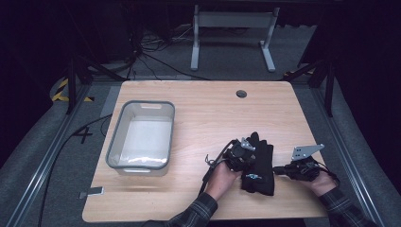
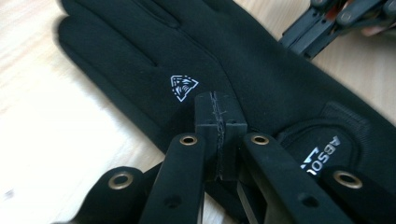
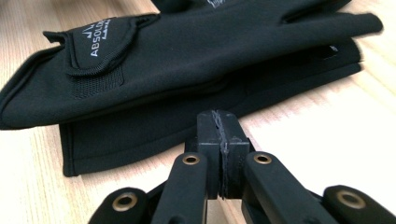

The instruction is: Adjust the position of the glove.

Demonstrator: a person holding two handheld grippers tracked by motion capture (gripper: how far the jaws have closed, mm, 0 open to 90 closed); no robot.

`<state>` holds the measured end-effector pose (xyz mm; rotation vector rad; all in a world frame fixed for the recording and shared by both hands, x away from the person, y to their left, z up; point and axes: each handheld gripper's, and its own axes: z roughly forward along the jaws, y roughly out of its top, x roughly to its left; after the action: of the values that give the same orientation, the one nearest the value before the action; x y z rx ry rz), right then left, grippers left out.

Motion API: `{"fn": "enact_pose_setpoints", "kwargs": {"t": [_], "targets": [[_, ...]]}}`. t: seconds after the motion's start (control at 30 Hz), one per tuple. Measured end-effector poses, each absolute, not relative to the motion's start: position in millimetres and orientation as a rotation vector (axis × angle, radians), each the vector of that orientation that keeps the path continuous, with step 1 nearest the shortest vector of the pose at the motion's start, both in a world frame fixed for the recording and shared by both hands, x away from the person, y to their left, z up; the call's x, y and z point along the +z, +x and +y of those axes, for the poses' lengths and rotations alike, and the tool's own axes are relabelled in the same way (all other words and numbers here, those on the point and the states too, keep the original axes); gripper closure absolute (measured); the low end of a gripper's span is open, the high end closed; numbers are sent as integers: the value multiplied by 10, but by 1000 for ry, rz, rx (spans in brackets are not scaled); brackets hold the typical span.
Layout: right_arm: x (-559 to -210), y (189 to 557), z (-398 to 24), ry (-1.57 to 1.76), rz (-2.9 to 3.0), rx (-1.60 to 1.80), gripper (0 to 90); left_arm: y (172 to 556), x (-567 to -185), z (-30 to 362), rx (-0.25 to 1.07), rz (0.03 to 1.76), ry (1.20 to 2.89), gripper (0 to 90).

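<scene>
Gloves (image 1: pixel 259 165), a black pair stacked one on the other, lie on the bench (image 1: pixel 208 113) between our hands, well apart from the grey bin (image 1: pixel 140 135). Both the left tongs (image 2: pixel 219 135) and right tongs (image 3: pixel 223 154) are pressed together with nothing in them, the left over the top glove (image 2: pixel 224 60), the right just beside the cuffs. Biggest risk we see: a pinch catches only the top layer, so the lower glove (image 3: pixel 154 126) stays behind or drags along the wood.

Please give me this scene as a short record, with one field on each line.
surface: wooden table
container: grey bin, on the table's left part, looks empty
item: black gloves, stacked between the two grippers
left gripper: jaws shut, over a glove
right gripper: jaws shut, beside the gloves, holding nothing
</scene>
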<state>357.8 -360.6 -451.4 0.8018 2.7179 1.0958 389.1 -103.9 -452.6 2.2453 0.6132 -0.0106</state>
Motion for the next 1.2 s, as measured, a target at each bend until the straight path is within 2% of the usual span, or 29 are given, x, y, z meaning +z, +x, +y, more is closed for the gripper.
{"fn": "enact_pose_setpoints", "kwargs": {"t": [0.33, 0.63, 1.0, 1.2], "targets": [[-4547, 3578, -3563, 788, 2747, 1098, 900, 3922, -4540, -1056, 13, 605, 2274, 895], [-4570, 3571, -3259, 659, 2784, 1125, 900, 4074, -4476, -907, 51, 648, 2313, 896], [-4608, 3626, -2988, 576, 2787, 1178, 900, 4285, -4446, -844, 32, 646, 2350, 897], [-4591, 3616, -3008, 577, 2781, 1159, 887, 4304, -4434, -809, 6, 642, 2342, 896]]}}
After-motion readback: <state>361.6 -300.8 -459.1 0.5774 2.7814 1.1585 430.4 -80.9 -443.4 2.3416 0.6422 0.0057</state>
